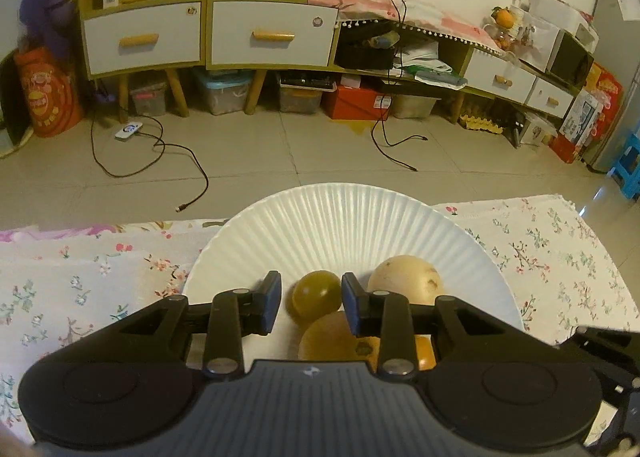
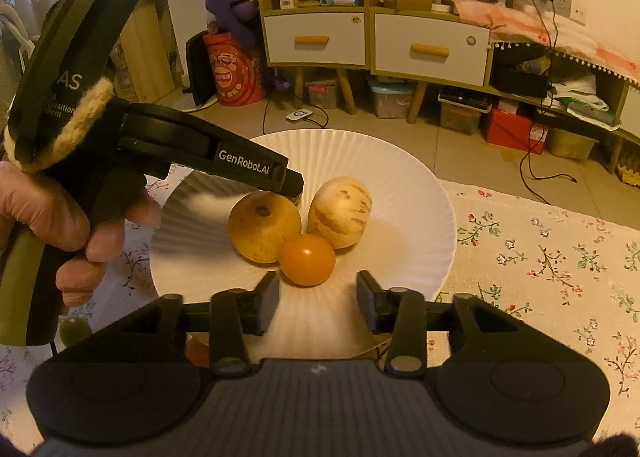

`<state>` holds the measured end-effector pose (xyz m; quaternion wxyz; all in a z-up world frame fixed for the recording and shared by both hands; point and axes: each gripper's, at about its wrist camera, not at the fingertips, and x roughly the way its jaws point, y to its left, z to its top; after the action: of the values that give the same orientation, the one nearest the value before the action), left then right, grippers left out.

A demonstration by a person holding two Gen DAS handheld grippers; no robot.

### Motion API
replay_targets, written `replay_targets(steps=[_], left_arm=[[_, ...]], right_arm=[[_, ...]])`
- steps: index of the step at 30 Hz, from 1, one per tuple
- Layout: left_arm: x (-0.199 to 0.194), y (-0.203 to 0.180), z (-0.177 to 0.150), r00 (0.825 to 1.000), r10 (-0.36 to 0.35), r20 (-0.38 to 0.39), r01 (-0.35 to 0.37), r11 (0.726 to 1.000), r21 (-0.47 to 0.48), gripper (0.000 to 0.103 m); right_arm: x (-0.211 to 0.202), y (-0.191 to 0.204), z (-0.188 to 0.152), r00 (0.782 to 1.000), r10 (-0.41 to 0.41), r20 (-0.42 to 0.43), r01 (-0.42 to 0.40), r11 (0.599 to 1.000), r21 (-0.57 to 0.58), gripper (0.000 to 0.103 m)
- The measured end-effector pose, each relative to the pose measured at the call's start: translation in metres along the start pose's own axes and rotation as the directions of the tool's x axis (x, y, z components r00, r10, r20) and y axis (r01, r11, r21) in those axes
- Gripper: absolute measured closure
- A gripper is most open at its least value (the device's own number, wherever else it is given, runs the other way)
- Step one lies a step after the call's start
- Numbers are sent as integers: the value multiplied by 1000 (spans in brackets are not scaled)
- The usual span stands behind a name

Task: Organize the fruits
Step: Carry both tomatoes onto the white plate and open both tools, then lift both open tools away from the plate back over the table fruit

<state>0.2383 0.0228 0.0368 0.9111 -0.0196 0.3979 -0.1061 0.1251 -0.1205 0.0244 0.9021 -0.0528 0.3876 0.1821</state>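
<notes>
Hovering over the paper plate (image 2: 420,193), the right gripper (image 2: 318,303) is showing narrowly parted fingers, empty, the orange tomato (image 2: 307,259) lying just ahead. The left gripper (image 1: 307,307) is bracketing a green fruit (image 1: 316,295) mid-frame, fingers not pressing; likely releasing. Next: backing out cleanly. Four fruits are counting on the plate: green, orange, one yellow apple (image 2: 264,227), one striped melon (image 2: 340,217).

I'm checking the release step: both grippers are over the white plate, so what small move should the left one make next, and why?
Probably lift the left gripper straight back. Its pads stand clear of the green fruit, which already rests on the plate beside the other fruits, so the placing looks done.
</notes>
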Motion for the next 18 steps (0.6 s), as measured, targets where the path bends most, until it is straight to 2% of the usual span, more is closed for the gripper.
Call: replay_targets(steps=[1,3,7,11,13,15,18], left_arm=[[-2,-1,0,1000,10,3,-10,1000,13,78],[-5,-4,0,1000,20,7,-20,999,31,67],[-15,-7,-3,999,27,20,-28,998,49,57],[-30,-6,-7,999,33,23,-34,998,47,46],[-39,-5,-9,999,38,28,-39,998,50,43],[-48,-4,-12,998,41,38,-43,998,52,35],[-61,-2,-16,997,50,50,-52,998,43,31]], right_arm=[[-1,0,0,1000,-1,2,1,1000,1,56],[-4,-1,1,1000,4,7,-4,1000,8,47],[-14,-2,3,1000,13,21,-13,1000,24,41],[-26,0,3,1000,17,26,-17,1000,26,30],[-31,2,2,1000,18,23,-18,1000,18,27],[-37,4,2,1000,12,27,-12,1000,9,25],[-46,8,2,999,6,33,-6,1000,9,21]])
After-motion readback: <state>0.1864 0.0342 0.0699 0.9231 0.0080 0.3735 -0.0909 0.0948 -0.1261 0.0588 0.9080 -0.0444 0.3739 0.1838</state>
